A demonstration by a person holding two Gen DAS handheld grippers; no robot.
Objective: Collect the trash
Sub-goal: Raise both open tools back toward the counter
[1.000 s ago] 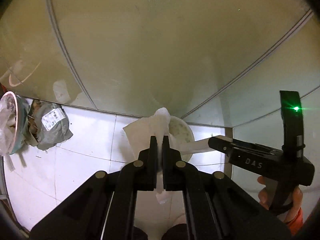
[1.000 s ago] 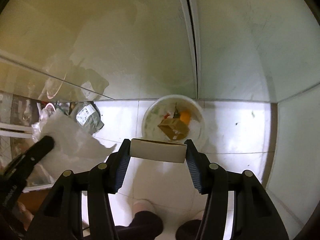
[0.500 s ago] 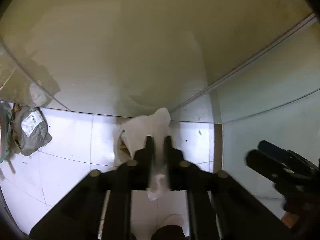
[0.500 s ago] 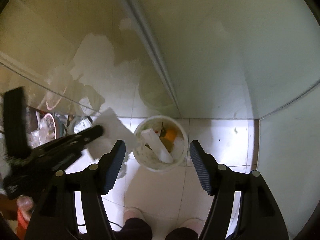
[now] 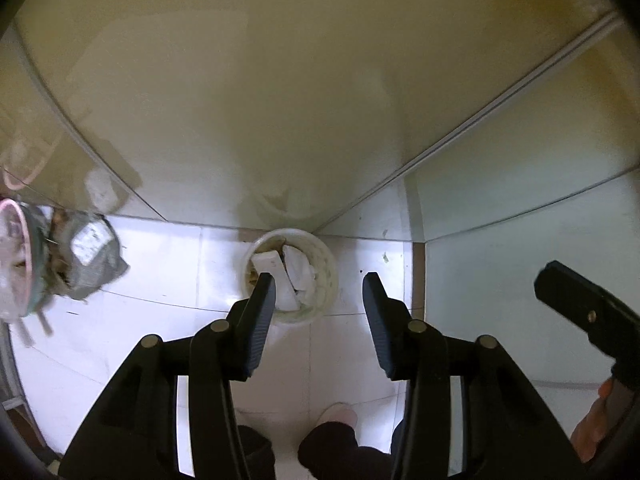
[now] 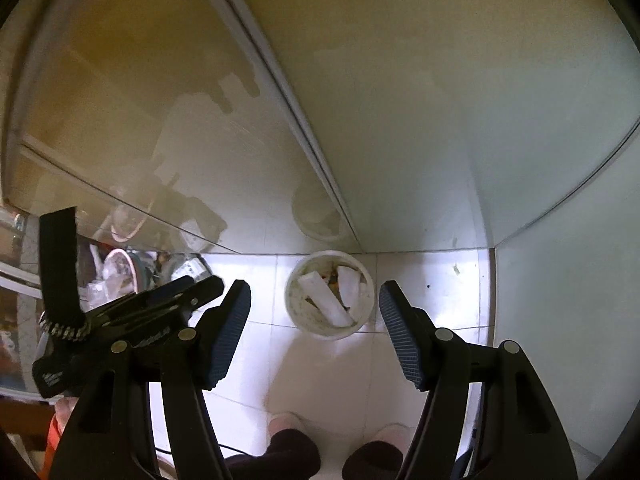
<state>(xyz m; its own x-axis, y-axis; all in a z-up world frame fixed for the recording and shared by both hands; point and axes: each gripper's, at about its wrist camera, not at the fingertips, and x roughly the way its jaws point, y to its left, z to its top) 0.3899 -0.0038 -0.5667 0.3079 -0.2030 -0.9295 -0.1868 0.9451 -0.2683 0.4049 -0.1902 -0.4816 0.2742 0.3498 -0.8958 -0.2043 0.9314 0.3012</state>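
Now both tools hang wide and empty, the left tool (image 5: 318,300) and right tool (image 6: 314,306) over the white tiled floor (image 6: 264,344), the round white plastic trash bucket (image 6: 330,300) lying below them, frame centre, while the grey crumpled bag (image 5: 90,256) lies far left.

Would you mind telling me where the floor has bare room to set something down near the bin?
Bare tiles lie right of the white bin up to the wall corner, and between it and the grey parcel. Far left is crowded: the parcel and a pink-rimmed container of rubbish. Both tools, left and right, hang open above.
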